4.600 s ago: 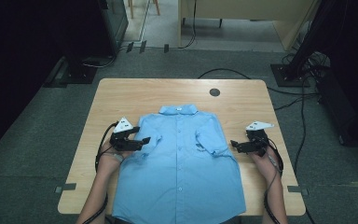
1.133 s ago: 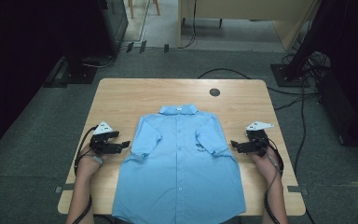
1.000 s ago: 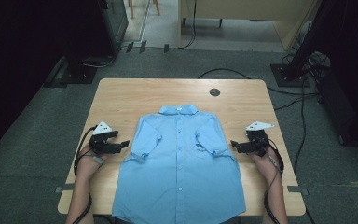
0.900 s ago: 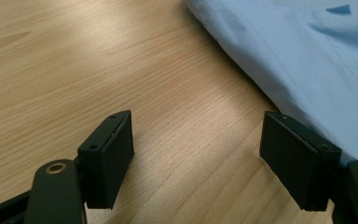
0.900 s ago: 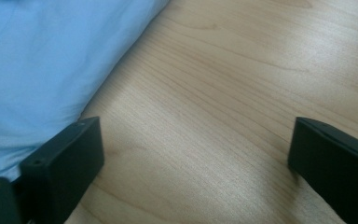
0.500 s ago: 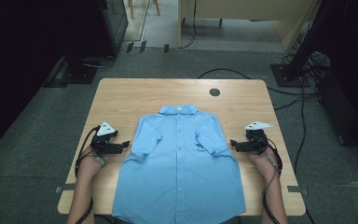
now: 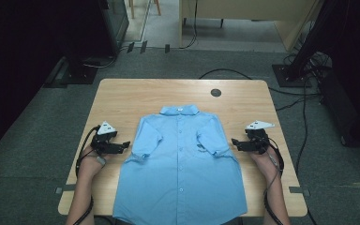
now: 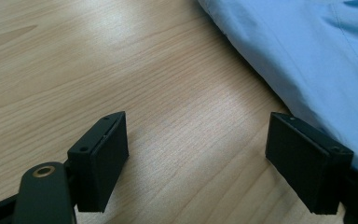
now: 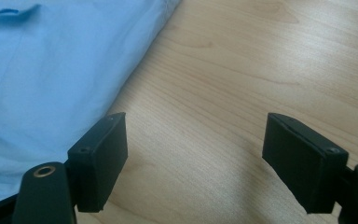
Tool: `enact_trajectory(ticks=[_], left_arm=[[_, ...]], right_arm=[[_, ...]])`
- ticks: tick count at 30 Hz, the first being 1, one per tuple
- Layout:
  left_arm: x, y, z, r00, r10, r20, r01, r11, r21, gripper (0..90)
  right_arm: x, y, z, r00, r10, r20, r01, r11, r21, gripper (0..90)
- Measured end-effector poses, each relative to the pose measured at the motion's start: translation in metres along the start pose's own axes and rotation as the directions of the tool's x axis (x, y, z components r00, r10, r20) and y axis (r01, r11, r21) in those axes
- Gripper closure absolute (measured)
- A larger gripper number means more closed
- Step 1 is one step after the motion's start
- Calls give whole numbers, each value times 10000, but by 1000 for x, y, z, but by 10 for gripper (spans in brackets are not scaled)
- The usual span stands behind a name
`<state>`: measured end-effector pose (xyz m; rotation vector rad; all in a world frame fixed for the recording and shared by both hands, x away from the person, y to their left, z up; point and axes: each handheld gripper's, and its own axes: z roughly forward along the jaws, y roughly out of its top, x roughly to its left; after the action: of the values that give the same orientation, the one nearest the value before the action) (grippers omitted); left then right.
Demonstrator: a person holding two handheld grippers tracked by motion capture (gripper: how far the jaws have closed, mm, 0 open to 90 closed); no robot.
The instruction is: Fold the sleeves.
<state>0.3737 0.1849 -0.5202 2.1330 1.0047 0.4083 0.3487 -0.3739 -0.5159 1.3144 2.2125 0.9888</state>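
Here, blue shirt (image 7: 180,171) just beside both grippers' open jaws.

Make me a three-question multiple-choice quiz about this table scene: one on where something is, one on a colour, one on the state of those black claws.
1. Where does the shirt lie on the table?
A. In the middle, between the two claws
B. At the far left corner
C. Hanging off the far edge

2. What colour is the shirt?
A. Red
B. Light blue
C. White

3. How do the left gripper and right gripper stand?
A. Both clamped on cloth
B. One holds the collar
C. Both open, holding nothing

Answers: A, a claw sits at each side of it; B, the cloth is plainly light blue; C, bare wood shows between each pair of jaws.
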Motion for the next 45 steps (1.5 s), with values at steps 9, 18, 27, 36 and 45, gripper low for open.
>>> enact_trajectory(ticks=[9,18,27,36,45], left_arm=[[-1,3,-3,9996,-146,224,151,9996,-218,212],[-1,7,-5,9981,-400,469,418,9983,-395,212],[-2,12,-6,9961,-665,578,692,9965,-474,212],[-8,19,-4,9977,-457,495,484,9973,-550,231],[-9,30,-4,9973,-394,615,442,9958,-798,213]], right_arm=[[4,3,4,9998,-218,-48,218,9998,1,218],[7,10,7,9998,-140,-105,139,9999,-81,222],[11,16,9,9991,-380,-193,382,9992,71,223],[8,23,10,9996,-38,-286,37,10000,-28,224],[8,27,12,9996,52,-266,-54,9999,-105,225]])
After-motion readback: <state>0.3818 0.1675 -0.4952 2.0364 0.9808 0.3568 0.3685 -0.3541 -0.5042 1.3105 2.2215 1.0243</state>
